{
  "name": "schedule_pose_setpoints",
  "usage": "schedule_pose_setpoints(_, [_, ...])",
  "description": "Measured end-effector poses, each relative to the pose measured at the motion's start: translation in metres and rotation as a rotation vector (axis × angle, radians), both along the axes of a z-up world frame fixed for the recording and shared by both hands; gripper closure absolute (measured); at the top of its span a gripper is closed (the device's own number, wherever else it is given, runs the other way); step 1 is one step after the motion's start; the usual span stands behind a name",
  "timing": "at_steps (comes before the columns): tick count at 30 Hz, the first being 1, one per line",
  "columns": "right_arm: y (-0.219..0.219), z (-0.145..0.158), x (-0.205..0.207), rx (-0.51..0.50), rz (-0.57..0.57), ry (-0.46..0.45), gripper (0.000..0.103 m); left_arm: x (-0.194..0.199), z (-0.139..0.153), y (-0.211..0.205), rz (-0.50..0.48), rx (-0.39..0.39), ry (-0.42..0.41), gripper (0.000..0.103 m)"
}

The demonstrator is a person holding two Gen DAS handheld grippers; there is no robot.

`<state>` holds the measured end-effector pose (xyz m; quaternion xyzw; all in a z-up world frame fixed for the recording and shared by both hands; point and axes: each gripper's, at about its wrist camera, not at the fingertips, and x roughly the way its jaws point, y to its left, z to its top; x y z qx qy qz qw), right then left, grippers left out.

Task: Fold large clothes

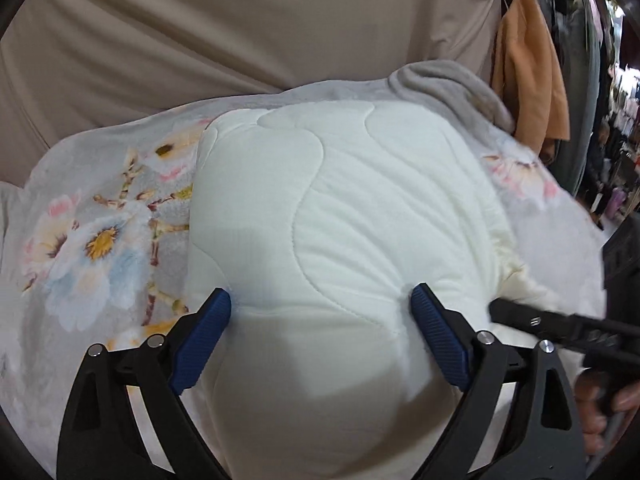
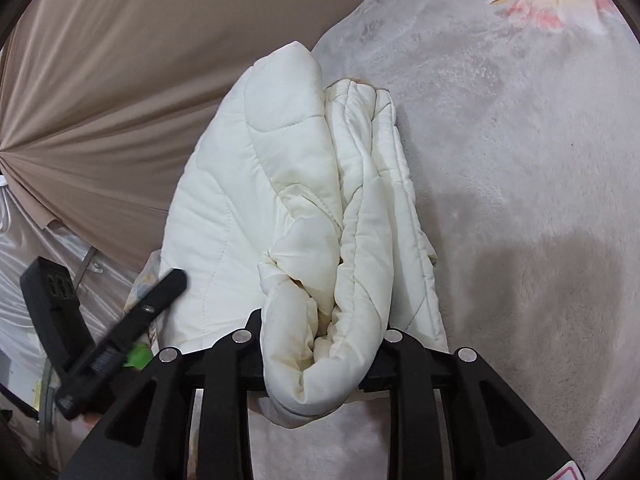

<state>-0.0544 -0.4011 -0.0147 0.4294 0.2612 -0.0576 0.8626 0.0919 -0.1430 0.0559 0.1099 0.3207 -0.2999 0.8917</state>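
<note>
While my left gripper (image 1: 322,312) stands wide astride the folded white quilt (image 1: 344,216) on the floral blanket (image 1: 80,240), my right gripper (image 2: 320,344) clamps its bunched end, presumably keeping layers together.

A grey floral blanket (image 1: 92,240) covers the surface; beige curtain (image 1: 200,40) behind, orange cloth (image 1: 528,68) hanging right

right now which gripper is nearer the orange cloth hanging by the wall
Right. In the left wrist view the right gripper reaches in on the same side as the orange cloth; the left gripper straddles the white quilt, farther away.
</note>
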Motion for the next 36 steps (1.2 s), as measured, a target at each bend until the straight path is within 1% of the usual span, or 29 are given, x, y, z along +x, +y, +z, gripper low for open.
schedule_pose_setpoints(2, [0.001, 0.003, -0.003, -0.001, 0.004, -0.005, 0.075, 0.000, -0.003, 0.000, 0.010, -0.001, -0.005, 0.011])
schedule_pose_setpoints(3, [0.003, 0.008, -0.006, -0.013, -0.007, -0.007, 0.071, 0.000, -0.003, 0.001, 0.013, -0.006, -0.005, 0.011])
schedule_pose_setpoints(4, [0.005, 0.014, -0.012, -0.038, -0.024, -0.009, 0.064, 0.002, -0.002, 0.001, 0.014, -0.009, -0.002, 0.011])
schedule_pose_setpoints(5, [0.010, 0.024, -0.018, -0.075, -0.042, -0.015, 0.061, 0.003, -0.001, 0.002, 0.015, -0.012, 0.001, 0.011])
schedule_pose_setpoints(7, [0.017, 0.042, -0.030, -0.136, -0.067, -0.034, 0.061, 0.006, -0.001, 0.004, 0.017, -0.020, 0.010, 0.011])
schedule_pose_setpoints(9, [0.021, 0.057, -0.035, -0.184, -0.100, -0.029, 0.061, 0.007, 0.000, 0.004, 0.022, -0.024, 0.017, 0.011])
schedule_pose_setpoints(11, [0.024, 0.078, -0.037, -0.271, -0.151, -0.021, 0.065, 0.006, 0.000, 0.003, 0.023, -0.020, 0.014, 0.011])
schedule_pose_setpoints(13, [0.027, 0.099, -0.037, -0.361, -0.177, -0.046, 0.068, 0.005, 0.000, 0.002, 0.025, -0.017, 0.012, 0.011])
schedule_pose_setpoints(14, [0.028, 0.109, -0.033, -0.394, -0.171, -0.058, 0.071, 0.005, 0.000, 0.002, 0.026, -0.015, 0.014, 0.011])
schedule_pose_setpoints(15, [0.032, 0.120, -0.023, -0.423, -0.148, -0.074, 0.077, 0.006, 0.000, 0.003, 0.027, -0.016, 0.018, 0.011])
schedule_pose_setpoints(17, [0.039, 0.134, -0.001, -0.470, -0.111, -0.082, 0.083, 0.006, 0.001, 0.002, 0.028, -0.015, 0.023, 0.011])
schedule_pose_setpoints(19, [0.041, 0.132, 0.019, -0.547, -0.088, -0.042, 0.092, 0.006, 0.001, 0.003, 0.029, -0.016, 0.024, 0.011])
schedule_pose_setpoints(20, [0.041, 0.128, 0.035, -0.581, -0.084, -0.005, 0.094, 0.006, 0.001, 0.003, 0.029, -0.016, 0.025, 0.011])
schedule_pose_setpoints(21, [0.038, 0.124, 0.046, -0.592, -0.085, 0.023, 0.094, 0.006, 0.001, 0.003, 0.028, -0.016, 0.024, 0.011])
schedule_pose_setpoints(23, [0.026, 0.108, 0.069, -0.585, -0.082, 0.087, 0.096, 0.006, 0.001, 0.003, 0.029, -0.016, 0.024, 0.011])
schedule_pose_setpoints(25, [0.013, 0.088, 0.081, -0.575, -0.094, 0.152, 0.097, 0.006, 0.001, 0.002, 0.024, -0.017, 0.024, 0.011])
schedule_pose_setpoints(27, [-0.002, 0.063, 0.091, -0.525, -0.082, 0.200, 0.100, 0.005, 0.000, 0.000, 0.013, -0.017, 0.014, 0.010])
schedule_pose_setpoints(29, [-0.013, 0.042, 0.095, -0.480, -0.057, 0.204, 0.100, 0.001, 0.000, -0.003, 0.001, -0.011, -0.003, 0.010])
schedule_pose_setpoints(30, [-0.015, 0.037, 0.097, -0.481, -0.049, 0.207, 0.100, -0.001, -0.001, -0.005, -0.002, -0.006, -0.015, 0.010])
schedule_pose_setpoints(33, [-0.013, 0.025, 0.102, -0.517, -0.035, 0.227, 0.100, -0.002, -0.003, -0.008, -0.001, 0.003, -0.030, 0.010])
schedule_pose_setpoints(36, [-0.011, 0.021, 0.104, -0.534, -0.029, 0.234, 0.100, 0.000, 0.000, -0.005, -0.003, -0.007, -0.009, 0.010])
